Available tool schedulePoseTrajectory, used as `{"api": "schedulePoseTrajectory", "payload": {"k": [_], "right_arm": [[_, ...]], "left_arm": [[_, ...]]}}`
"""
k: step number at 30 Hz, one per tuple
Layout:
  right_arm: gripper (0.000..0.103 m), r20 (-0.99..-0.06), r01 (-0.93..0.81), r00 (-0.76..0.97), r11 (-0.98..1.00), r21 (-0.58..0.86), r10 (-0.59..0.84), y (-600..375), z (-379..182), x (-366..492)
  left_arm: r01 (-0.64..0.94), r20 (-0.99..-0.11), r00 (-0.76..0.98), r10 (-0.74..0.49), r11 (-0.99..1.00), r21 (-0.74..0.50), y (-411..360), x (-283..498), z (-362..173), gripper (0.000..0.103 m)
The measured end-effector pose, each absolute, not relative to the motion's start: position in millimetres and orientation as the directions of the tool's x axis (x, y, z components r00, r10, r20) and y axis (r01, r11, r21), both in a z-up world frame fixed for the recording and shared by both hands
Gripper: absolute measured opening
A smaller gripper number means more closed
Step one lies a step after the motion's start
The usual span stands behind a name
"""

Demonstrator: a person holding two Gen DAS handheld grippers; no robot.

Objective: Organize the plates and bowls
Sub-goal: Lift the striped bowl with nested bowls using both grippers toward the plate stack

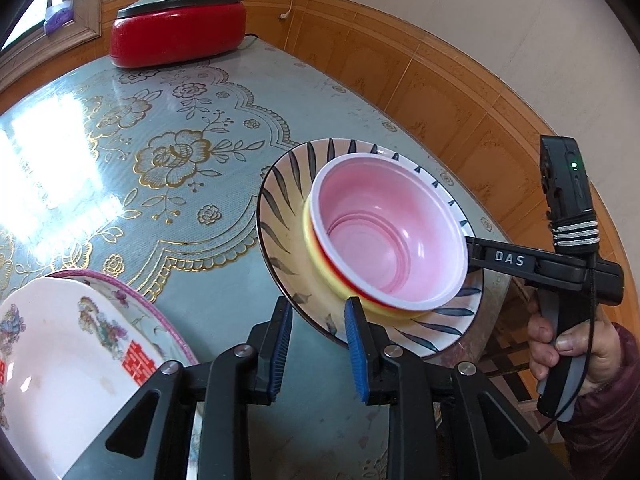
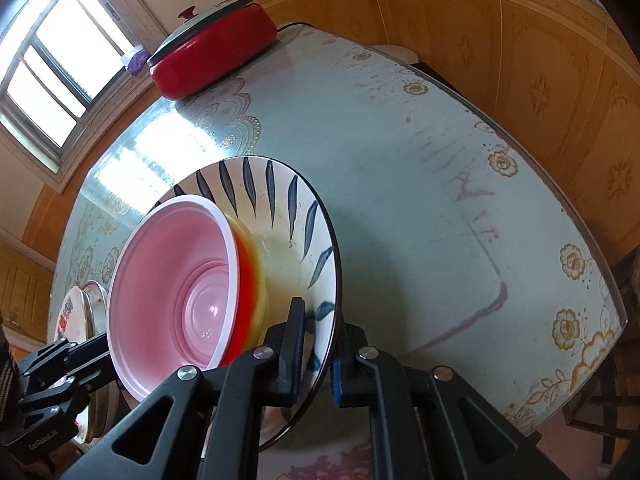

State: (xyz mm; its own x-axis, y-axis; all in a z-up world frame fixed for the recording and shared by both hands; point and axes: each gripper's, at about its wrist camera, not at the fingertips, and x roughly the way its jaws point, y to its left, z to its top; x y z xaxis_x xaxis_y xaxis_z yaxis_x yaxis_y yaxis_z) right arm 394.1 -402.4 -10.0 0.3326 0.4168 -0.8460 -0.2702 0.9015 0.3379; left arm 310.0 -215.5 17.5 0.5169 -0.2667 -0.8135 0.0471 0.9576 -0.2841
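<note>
Left gripper [image 1: 318, 344]: nearest; jaws parted, nothing between the blue pads, hovering just short of the leaf plate's near rim
White plate [image 1: 60, 360]: left of the leaf plate, low at the frame edge; red characters and figures on it; the right view shows it sitting on at least one more plate, count below unclear
Right gripper [image 2: 316, 354]: closed on the leaf plate's rim, one finger inside the rim, one outside
Leaf plate [image 1: 288, 208]: the landmark; blue leaf strokes round the border; whether it is lifted or resting on the table [image 1: 200, 208] I cannot tell, though it reads as tilted in the right view
Bowl [image 1: 390, 232]: pink inside, red and yellow outside; sits in the leaf plate, off centre
Cooker [image 1: 178, 28]: red, lidded, far beyond the leaf plate at the table's back edge
Progress: roughly midway, judged; bowl already nested in a plate, two groups well apart, merging them into one stack looks left to do
Count: bowls one; plates three at least; cooker one; grippers two
</note>
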Motion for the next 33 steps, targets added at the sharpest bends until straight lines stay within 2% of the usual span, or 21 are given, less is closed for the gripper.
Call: {"api": "schedulePoseTrajectory", "payload": {"k": [7, 12, 15, 19, 33], "right_arm": [[0.016, -0.821, -0.285, 0.340, 0.883, 0.374, 0.458, -418.2, -6.2, 398.5], [0.017, -0.831, -0.339, 0.384, 0.898, 0.279, 0.403, -412.4, -1.4, 396.3], [0.017, -0.825, -0.363, 0.405, 0.897, 0.252, 0.395, -407.8, -1.1, 396.2], [0.011, -0.818, -0.383, 0.414, 0.892, 0.241, 0.399, -399.6, -2.6, 400.3], [0.012, -0.800, -0.395, 0.430, 0.884, 0.250, 0.418, -397.9, -5.6, 418.2]], "left_arm": [[0.007, -0.819, 0.528, -0.226, 0.965, -0.261, -222.4, 319.8, 9.0, 0.028], [-0.004, -0.802, 0.563, -0.198, 0.970, -0.242, -227.2, 321.3, 4.6, 0.028], [-0.016, -0.793, 0.582, -0.181, 0.972, -0.233, -228.6, 321.9, 2.2, 0.028], [-0.032, -0.786, 0.601, -0.144, 0.979, -0.204, -231.8, 322.8, 0.1, 0.028], [-0.080, -0.780, 0.618, -0.098, 0.979, -0.187, -234.7, 336.7, -1.6, 0.027]]}}
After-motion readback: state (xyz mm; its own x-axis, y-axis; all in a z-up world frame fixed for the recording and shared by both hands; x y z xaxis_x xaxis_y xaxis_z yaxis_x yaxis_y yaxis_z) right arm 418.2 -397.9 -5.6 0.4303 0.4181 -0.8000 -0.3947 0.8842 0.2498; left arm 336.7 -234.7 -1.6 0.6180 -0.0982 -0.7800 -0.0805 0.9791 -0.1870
